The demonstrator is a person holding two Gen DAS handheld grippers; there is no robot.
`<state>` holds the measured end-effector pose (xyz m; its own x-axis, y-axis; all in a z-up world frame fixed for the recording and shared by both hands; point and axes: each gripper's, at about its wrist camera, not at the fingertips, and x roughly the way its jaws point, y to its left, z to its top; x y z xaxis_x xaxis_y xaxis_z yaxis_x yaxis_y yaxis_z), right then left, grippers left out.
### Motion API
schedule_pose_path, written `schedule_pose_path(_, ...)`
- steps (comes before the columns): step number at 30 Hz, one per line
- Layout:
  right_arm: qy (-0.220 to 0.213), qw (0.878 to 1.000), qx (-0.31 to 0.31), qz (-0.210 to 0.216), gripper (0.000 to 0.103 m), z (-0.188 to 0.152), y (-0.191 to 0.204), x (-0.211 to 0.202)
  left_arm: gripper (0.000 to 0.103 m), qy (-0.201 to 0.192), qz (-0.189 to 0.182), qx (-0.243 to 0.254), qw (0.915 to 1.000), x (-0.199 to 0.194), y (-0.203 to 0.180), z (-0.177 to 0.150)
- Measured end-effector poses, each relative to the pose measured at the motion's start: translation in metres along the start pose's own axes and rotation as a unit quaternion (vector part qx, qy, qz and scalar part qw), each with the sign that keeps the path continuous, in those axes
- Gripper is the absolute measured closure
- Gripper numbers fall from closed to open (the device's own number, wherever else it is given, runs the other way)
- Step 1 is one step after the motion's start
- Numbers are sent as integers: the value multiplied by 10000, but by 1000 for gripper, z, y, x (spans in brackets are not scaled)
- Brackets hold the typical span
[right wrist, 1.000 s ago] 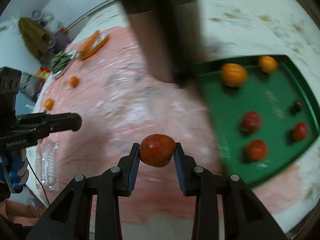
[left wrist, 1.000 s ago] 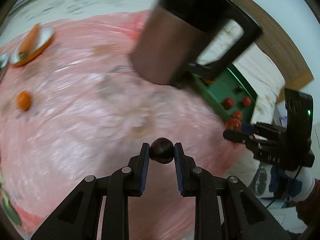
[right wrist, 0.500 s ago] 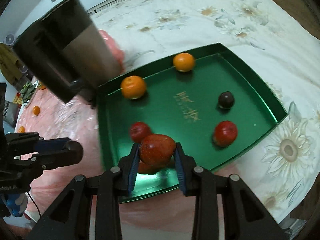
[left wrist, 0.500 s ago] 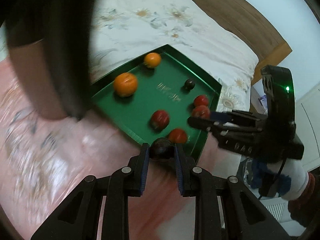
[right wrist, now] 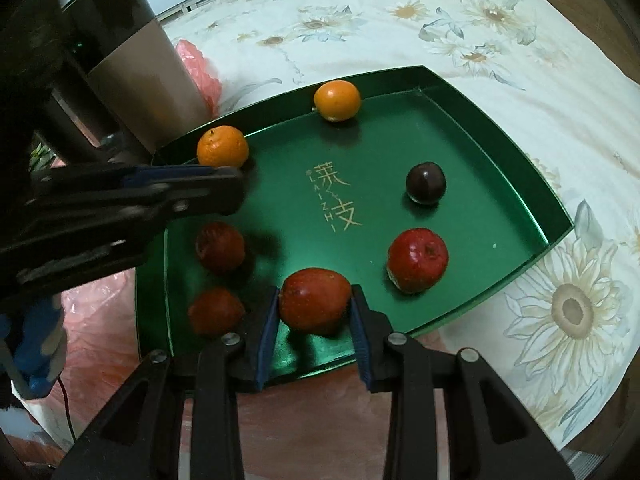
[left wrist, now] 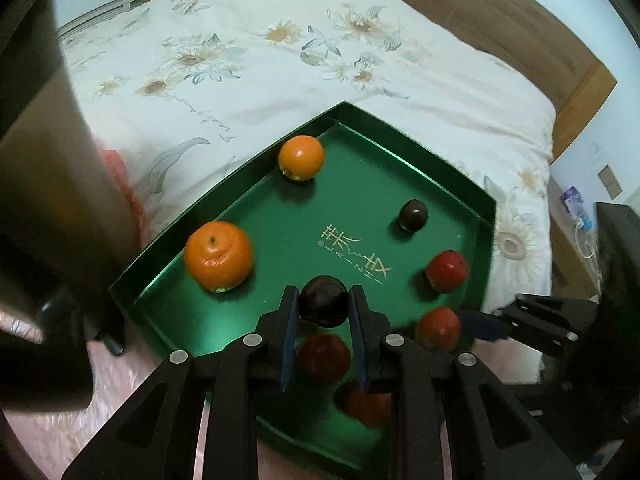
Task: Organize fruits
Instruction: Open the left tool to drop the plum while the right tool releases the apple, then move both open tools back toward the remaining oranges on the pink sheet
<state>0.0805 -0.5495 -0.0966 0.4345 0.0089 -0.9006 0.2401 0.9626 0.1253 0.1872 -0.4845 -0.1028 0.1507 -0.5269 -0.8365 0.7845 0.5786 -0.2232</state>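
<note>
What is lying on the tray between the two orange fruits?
Nothing: in both wrist views, only bare green tray floor separates the larger orange from the smaller orange. The gold lettering sits off that line.

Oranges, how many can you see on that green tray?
2. One orange sits against the far wall of the green tray; the other orange lies at the tray's left corner, beside the dark cylinder. None looks hidden.

Oranges [right wrist: 222, 146], red fruits [right wrist: 417, 260], dark fruit [right wrist: 425, 182] scattered in green tray [right wrist: 480, 152].
</note>
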Motion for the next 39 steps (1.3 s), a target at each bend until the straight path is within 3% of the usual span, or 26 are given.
schedule_pose_path(12,-42,9999,-95,-13,70,0,2,2,81,126,240,70,9996,14,0,-3)
schedule_pose_path(14,-37,9999,-112,-39,67,-1,3,1,68,105,258,97,9996,13,-2,-3)
schedule_pose_path(16,-58,9999,-121,-84,53,-1,4,-1,62,24,278,117,9995,9,-4,-4)
schedule_pose_path(21,-62,9998,-110,-144,52,-1,5,-6,57,-33,308,137,9994,1,-7,-6)
schedule_pose_path(29,-102,9996,-129,-248,52,-6,9,-24,57,-197,196,160,9995,-27,-13,-21)
schedule_pose_path(39,-101,9992,-187,-330,49,-15,29,-45,51,-309,175,39,9994,-78,-2,-66)
